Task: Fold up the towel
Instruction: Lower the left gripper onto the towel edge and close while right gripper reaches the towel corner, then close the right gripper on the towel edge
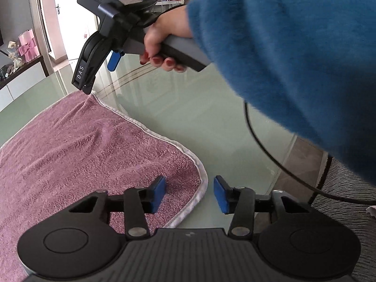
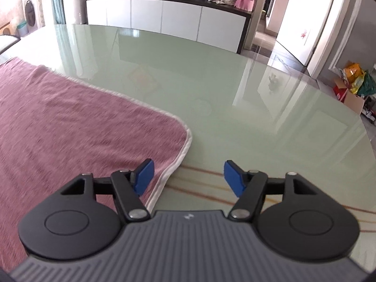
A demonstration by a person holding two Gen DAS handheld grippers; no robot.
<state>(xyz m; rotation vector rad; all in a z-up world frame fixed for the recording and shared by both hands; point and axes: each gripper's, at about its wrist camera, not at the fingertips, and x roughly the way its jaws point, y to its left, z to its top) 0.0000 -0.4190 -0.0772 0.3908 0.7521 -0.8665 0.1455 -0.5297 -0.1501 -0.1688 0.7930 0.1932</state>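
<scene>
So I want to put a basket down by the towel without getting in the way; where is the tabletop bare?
The widest bare glass table runs from the towel's white hem out to the far edge facing the white sideboard. Nearer the towel's corners it is crowded: the left claw and the right claw each hover open over the hem.

1. The towel (image 1: 89, 155) runs off the left edge in both views.
2. In the right wrist view its weave is blurred at lower left.
3. The sideboard's (image 2: 164, 21) clutter is too small to identify.
</scene>
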